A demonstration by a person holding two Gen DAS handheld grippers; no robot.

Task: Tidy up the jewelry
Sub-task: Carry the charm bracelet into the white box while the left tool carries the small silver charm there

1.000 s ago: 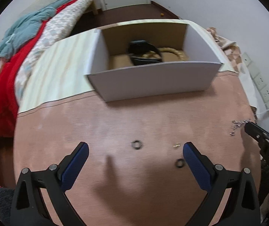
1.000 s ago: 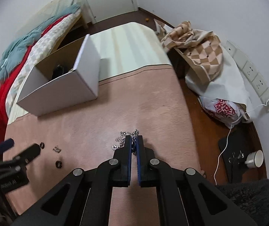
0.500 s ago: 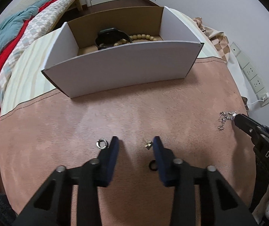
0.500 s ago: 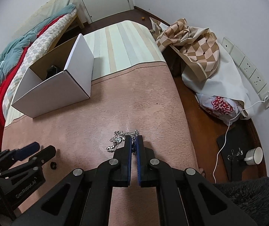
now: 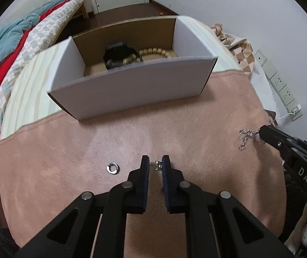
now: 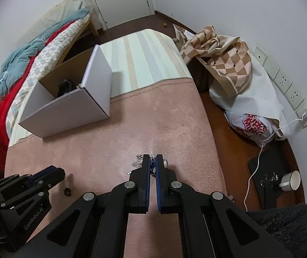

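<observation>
Left tongs [image 5: 155, 163] are drawn narrow around a tiny gold earring [image 5: 158, 166], which sits between the blue pads at the tips; whether the pads already press it or only flank it cannot be told. Seen from the right wrist, these tongs [image 6: 52, 173] lie low at 9 o'clock, just above the pink cloth.

Right tongs [image 6: 152, 161] are clamped on a silver chain [image 6: 139, 161], its loose links spilling out to the 10 o'clock side of the tips. From the left wrist view the same chain [image 5: 245, 137] dangles at the nose of the right tongs [image 5: 263, 131], out at 3 o'clock.

On the pink cloth [image 5: 196, 129] covering the tabletop, a silver ring [image 5: 113, 168] lies at 9 o'clock of the left tongs, near but apart. A small dark ring [image 6: 67, 191] rests just beside the left tongs in the right wrist view, toward their 5 o'clock.

At 12 o'clock stands a white cardboard box [image 5: 136, 90], open at the top, partly on the pink cloth and partly on a pale striped cloth [image 6: 140, 51]. Inside it are a black watch [image 5: 119, 56] and a string of wooden beads [image 5: 153, 52], touching each other.

Beyond the tabletop's right edge, a checked fabric bundle [image 6: 224, 60] and a white mug [image 6: 291, 180] sit on the floor.
</observation>
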